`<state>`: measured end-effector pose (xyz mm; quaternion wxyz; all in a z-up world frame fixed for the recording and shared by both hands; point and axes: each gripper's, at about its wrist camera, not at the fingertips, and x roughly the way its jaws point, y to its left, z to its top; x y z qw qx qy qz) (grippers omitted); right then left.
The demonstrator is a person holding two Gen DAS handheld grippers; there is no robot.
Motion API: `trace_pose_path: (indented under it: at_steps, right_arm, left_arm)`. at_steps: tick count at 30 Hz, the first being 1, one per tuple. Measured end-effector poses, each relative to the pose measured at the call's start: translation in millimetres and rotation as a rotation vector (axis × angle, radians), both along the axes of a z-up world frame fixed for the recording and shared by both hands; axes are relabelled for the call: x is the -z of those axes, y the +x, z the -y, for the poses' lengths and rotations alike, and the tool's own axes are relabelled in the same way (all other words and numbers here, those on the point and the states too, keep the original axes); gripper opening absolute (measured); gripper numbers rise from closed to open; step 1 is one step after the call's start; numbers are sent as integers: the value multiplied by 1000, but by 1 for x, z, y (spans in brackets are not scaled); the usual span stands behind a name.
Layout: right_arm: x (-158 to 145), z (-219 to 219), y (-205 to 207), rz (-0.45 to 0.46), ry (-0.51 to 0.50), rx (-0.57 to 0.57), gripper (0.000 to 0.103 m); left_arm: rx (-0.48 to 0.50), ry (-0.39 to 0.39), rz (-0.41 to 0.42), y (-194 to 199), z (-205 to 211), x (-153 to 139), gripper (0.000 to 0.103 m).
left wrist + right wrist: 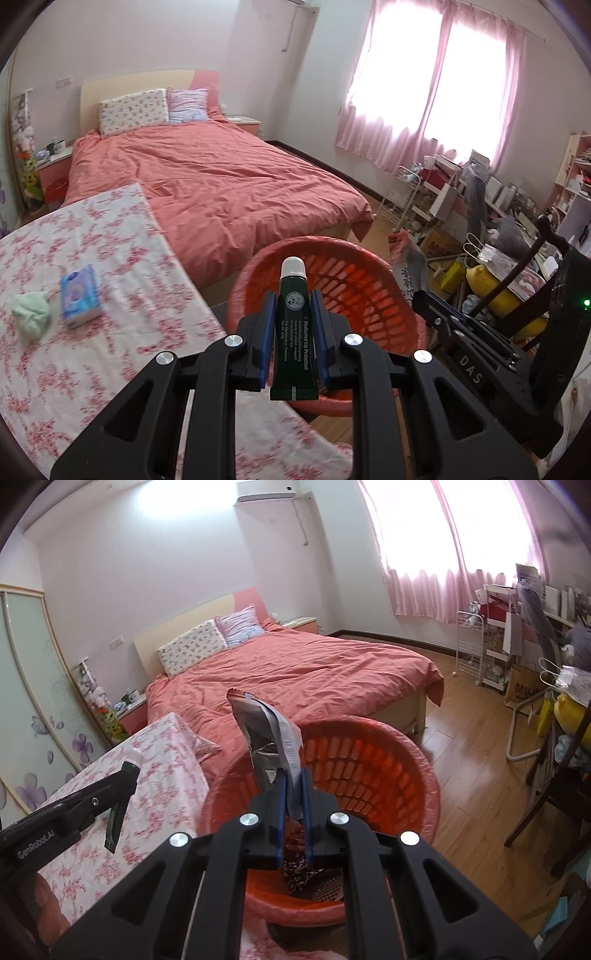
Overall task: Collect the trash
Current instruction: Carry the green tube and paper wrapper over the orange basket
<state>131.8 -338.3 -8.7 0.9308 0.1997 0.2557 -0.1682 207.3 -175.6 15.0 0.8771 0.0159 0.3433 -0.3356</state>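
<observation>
My left gripper (293,306) is shut on a dark green lip-balm tube (293,328) with a white cap, held upright over the near rim of the red slatted basket (354,280). From the right wrist view this gripper (127,775) comes in from the left with the tube (114,823) beside the table. My right gripper (291,779) is shut on a crumpled silver snack wrapper (266,734), above the red basket (373,768). That gripper's dark body shows at the right of the left wrist view, tips hidden.
A floral-cloth table (110,266) holds a blue tissue pack (79,295) and a pale green crumpled wad (31,317). Behind stands a bed with a coral duvet (221,177). Cluttered shelves and a chair (554,775) fill the right side over wooden floor.
</observation>
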Motion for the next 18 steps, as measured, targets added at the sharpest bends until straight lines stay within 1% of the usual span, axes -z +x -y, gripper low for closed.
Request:
trace_pose_path:
  at_steps: [10, 18]
  right_arm:
    - [15, 35, 3, -11, 31, 49, 9]
    - [22, 46, 11, -8, 53, 53, 9]
  left_arm:
    - [60, 13, -18, 2, 36, 10, 19]
    - [79, 20, -39, 7, 53, 17, 19]
